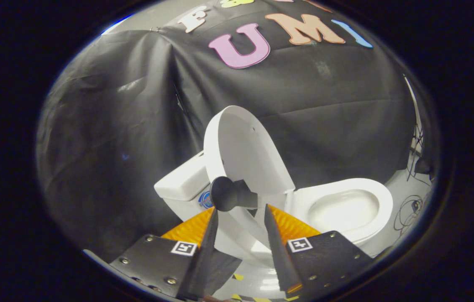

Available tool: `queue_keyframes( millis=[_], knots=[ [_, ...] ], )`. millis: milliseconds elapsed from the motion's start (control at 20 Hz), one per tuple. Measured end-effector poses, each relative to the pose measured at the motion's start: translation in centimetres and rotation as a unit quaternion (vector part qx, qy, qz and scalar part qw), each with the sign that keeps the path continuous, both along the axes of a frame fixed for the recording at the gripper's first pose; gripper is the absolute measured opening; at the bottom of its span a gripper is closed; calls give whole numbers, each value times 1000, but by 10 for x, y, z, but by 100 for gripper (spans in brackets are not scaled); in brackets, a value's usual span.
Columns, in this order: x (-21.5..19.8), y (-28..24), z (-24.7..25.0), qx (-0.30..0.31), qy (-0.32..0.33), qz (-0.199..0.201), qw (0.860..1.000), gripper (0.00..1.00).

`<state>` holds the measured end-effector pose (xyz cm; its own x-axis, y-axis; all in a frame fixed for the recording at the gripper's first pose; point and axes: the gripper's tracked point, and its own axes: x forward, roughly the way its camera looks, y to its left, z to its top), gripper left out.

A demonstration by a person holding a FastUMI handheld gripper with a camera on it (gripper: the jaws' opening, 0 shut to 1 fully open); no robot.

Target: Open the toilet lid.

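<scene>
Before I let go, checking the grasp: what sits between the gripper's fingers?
In the gripper view, the raised lid's rim and its black knob sit in the open gripper.

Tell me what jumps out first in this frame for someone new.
First, the white toilet lid, already swung up and standing raised over the seat and open bowl, against the black cloth wall. Next, the dark round knob fixed to the lid's edge, just ahead of the gripper. The gripper's fingers are spread apart with the lid's rim between them, pressing on nothing.
</scene>
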<state>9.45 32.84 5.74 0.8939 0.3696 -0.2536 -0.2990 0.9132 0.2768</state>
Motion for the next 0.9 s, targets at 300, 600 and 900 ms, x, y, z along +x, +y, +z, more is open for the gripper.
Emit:
queue_keyframes(
  millis=[300, 600, 900],
  knots=[
    [-28, -11, 25, 2, -13, 38, 999, 93],
    [-49, -26, 40, 20, -13, 62, 998, 93],
    [-50, -103, 58, -52, -74, -20, 996, 93]
  ],
)
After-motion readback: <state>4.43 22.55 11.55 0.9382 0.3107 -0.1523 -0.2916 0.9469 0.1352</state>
